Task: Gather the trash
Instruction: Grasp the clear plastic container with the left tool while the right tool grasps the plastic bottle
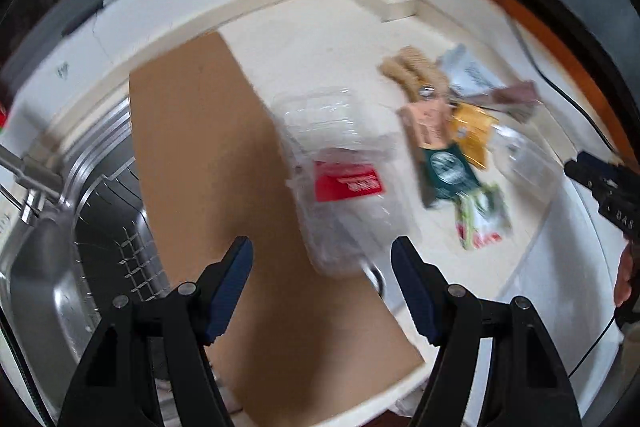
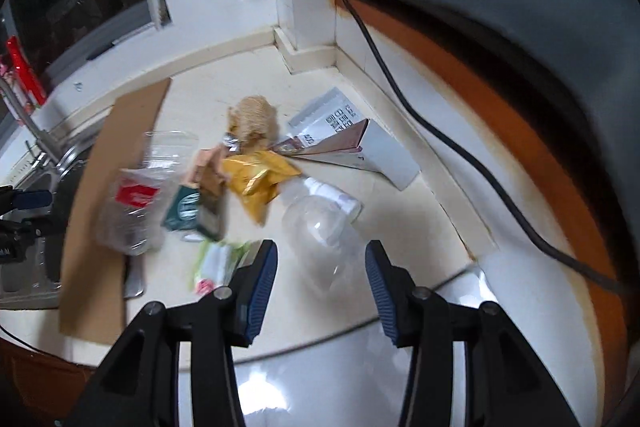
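The trash lies in a loose heap on the cream counter [image 2: 400, 223], all of it a bit smeared by blur. Just beyond the tips of the left gripper [image 1: 322, 255] is a clear plastic clamshell box [image 1: 340, 163] with a red label, resting half on a brown cardboard sheet [image 1: 200, 147] that runs out from between its fingers. The left gripper's fingers stand wide apart with nothing between them. Off past its right finger sit a green-and-tan paper packet [image 1: 440, 163], a yellow wrapper [image 1: 472, 131], a small green-and-white sachet [image 1: 484, 219], a beige fuzzy lump [image 1: 412, 71] and folded printed papers [image 1: 472, 75].

The right gripper [image 2: 320, 263] also has its fingers parted and empty; a clear plastic bottle [image 2: 320, 223] lies just ahead of the gap between them, touching neither pad. To the outside of the left gripper's left finger is a steel sink [image 1: 48, 267].
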`<action>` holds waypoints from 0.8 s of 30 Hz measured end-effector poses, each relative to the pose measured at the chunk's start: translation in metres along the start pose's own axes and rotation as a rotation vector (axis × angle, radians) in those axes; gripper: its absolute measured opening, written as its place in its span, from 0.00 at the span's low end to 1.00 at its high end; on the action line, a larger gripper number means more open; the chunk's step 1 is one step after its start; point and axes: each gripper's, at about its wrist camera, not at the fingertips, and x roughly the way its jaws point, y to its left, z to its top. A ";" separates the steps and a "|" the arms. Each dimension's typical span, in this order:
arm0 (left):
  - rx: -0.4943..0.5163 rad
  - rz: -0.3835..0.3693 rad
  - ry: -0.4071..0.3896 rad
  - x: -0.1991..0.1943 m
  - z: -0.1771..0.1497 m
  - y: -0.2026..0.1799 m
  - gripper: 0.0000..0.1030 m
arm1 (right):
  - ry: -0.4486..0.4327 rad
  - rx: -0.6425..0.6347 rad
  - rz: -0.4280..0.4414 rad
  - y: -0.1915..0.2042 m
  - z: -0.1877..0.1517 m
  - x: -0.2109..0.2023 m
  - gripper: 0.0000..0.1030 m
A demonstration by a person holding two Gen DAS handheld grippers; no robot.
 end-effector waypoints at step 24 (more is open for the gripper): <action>-0.114 -0.054 0.132 0.100 0.029 -0.003 0.68 | 0.132 -0.298 -0.099 0.014 -0.007 0.074 0.56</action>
